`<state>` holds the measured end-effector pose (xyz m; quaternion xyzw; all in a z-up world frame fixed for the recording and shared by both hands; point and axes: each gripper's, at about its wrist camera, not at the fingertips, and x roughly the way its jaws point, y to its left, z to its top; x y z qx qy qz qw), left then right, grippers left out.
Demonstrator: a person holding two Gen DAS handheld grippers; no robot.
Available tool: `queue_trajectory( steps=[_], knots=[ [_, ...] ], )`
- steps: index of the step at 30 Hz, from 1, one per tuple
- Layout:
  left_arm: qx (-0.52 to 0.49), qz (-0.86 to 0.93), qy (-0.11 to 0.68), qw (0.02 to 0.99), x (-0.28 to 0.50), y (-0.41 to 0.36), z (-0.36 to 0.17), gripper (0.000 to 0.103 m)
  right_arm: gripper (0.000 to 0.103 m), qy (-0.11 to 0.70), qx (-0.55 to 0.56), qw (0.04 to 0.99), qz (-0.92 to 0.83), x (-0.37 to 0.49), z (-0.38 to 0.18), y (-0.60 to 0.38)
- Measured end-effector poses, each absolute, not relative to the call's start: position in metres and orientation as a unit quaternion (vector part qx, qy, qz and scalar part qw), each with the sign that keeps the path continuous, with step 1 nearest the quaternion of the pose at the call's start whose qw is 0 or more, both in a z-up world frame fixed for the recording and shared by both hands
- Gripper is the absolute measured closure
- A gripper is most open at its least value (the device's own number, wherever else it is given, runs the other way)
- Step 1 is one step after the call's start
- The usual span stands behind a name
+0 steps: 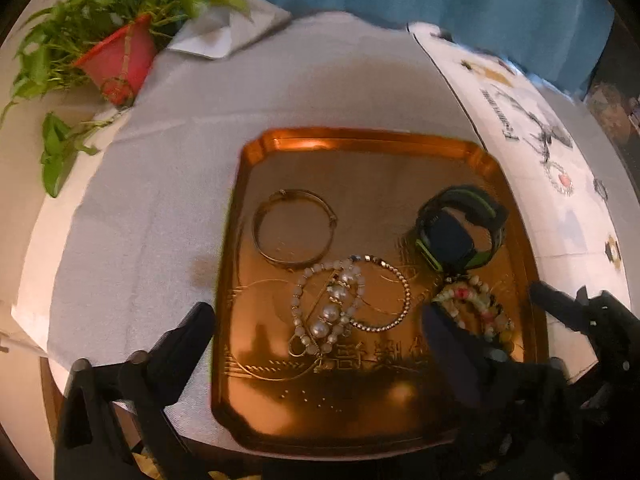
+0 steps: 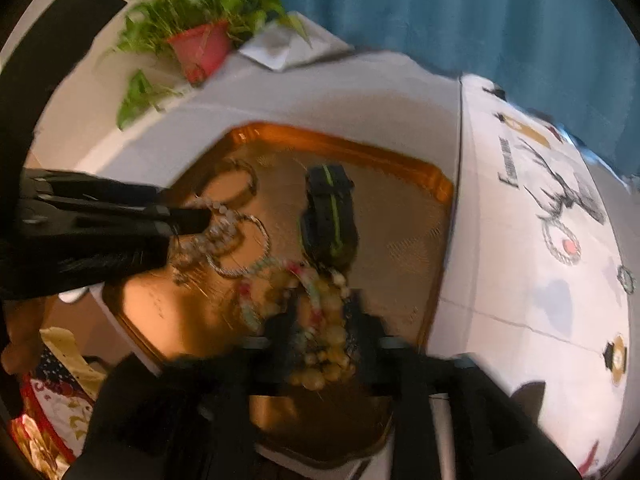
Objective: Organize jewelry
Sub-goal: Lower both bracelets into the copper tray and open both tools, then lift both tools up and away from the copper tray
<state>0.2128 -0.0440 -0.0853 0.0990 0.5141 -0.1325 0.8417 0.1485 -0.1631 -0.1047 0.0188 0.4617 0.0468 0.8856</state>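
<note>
Left gripper (image 1: 316, 320) wide open over the tray (image 1: 360, 140), holding nothing; pearl necklace (image 1: 332, 312) lies between its fingers. Right gripper (image 2: 320, 320) jaws close on the bead bracelets (image 2: 320, 312) at the tray's 4 o'clock; blurred, so can't tell if it grips them. Bangle (image 1: 294, 232) at 10 o'clock, watch (image 1: 460, 232) at 2 o'clock, chain bracelet (image 1: 384, 292) at centre touching the necklace. Plant (image 1: 116, 40) well beyond the tray at 11 o'clock.
</note>
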Motion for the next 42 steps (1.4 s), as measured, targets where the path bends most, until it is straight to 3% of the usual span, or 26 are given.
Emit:
queue_trajectory(
  steps=[1, 9, 21, 32, 42],
  knots=[
    [0.102, -0.128, 0.508, 0.846, 0.209, -0.042, -0.083, 0.001, 0.032, 0.458, 0.019, 0.887, 0.045, 0.145, -0.104, -0.164],
    [0.110, -0.094, 0.479, 0.866, 0.156, -0.020, -0.050, 0.001, 0.032, 0.442, 0.011, 0.897, 0.023, 0.097, -0.077, -0.169],
    [0.094, -0.095, 0.448, 0.884, 0.022, -0.007, -0.005, 0.001, 0.026, 0.362, 0.060, 0.930, -0.009, -0.044, 0.001, -0.176],
    [0.113, -0.108, 0.411, 0.898, -0.057, -0.020, 0.015, 0.001, 0.025, 0.328, 0.024, 0.944, -0.019, -0.127, 0.024, -0.160],
    [0.143, -0.111, 0.373, 0.910, -0.083, -0.036, 0.035, 0.001, 0.025, 0.306, 0.029, 0.951, -0.034, -0.161, 0.035, -0.172]
  ],
)
